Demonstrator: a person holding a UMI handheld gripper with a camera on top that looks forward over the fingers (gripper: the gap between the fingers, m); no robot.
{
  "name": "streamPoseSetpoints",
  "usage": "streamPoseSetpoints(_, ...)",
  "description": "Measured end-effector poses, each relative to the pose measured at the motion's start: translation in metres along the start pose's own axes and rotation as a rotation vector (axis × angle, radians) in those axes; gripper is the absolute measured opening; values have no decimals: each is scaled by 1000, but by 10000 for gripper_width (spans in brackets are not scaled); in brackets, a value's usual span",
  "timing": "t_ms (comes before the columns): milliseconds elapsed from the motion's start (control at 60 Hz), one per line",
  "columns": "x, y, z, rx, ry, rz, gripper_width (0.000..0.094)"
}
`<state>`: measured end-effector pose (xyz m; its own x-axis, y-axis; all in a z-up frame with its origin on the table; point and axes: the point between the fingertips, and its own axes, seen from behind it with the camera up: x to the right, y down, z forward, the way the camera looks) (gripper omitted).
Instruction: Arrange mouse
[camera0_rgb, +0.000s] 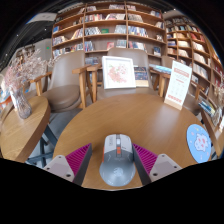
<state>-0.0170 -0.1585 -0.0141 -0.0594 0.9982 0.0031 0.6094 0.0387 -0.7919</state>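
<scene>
Gripper (116, 163) fingers are seen closed against the grey mouse (117, 160), held between the pads above the round table (110, 115). A slip is risked if the smooth shell is squeezed unevenly.

The mouse's (117, 160) near end is cut off; book spines on the shelves (105, 30) are too small to read.

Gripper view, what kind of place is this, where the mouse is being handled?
Probably a library or bookshop reading room: tall bookshelves packed with books line the back wall, a book stands on display, and wooden chairs ring the round wooden table. The gripper holds the mouse.
</scene>
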Motion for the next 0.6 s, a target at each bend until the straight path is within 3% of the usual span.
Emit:
streamPoseSetpoints(67, 5, -2, 2, 3, 13, 4, 652)
streamPoseSetpoints(100, 5, -2, 3, 6, 21, 3, 486)
streamPoseSetpoints(250, 6, -4, -1, -6, 10, -8, 430)
streamPoseSetpoints(400, 20, -30, -23, 42, -24, -48, 427)
streamPoseSetpoints(600, 140, -84, -61, 133, 37, -43, 425)
